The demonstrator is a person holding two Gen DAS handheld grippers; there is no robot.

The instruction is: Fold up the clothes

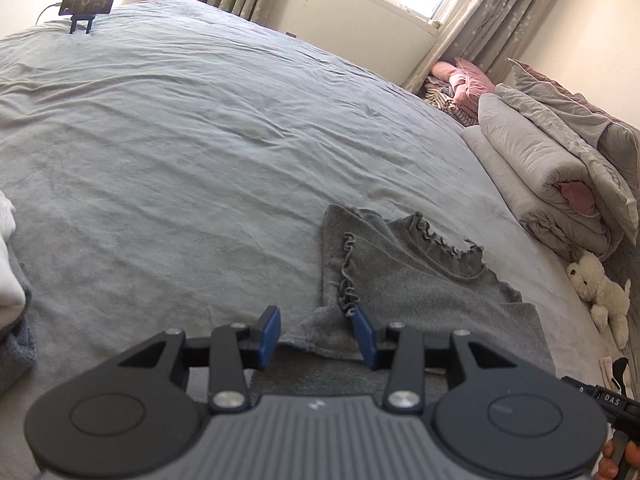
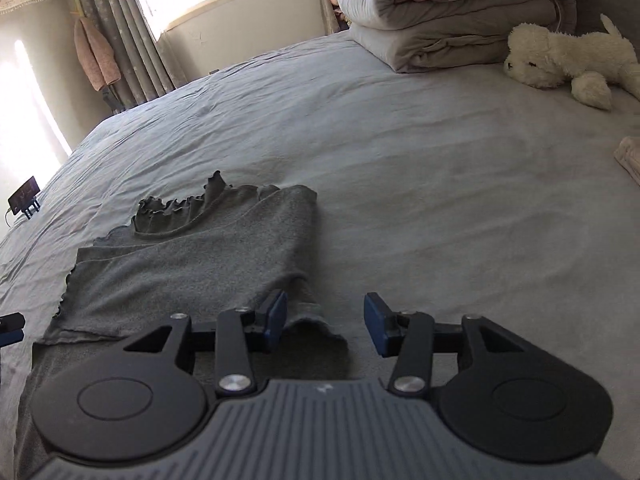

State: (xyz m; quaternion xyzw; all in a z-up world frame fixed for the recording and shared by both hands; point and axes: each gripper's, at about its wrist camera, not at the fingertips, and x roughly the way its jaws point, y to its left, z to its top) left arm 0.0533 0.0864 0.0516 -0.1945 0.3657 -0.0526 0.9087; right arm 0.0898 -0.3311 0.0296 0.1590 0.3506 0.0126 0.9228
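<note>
Both the left gripper (image 1: 316, 336) and right gripper (image 2: 326, 322) hover agape over the part-folded grey top (image 2: 208, 252), whose near hem likely needs pinching next.

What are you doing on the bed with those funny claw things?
Someone is folding clothes using a two-finger gripper in each hand. A gray ruffled top lies partly folded on the gray bedsheet. The left gripper and the right gripper are both open, low over the top's near edge, gripping nothing. A white stuffed dog and a folded quilt sit at the head of the bed.
</note>
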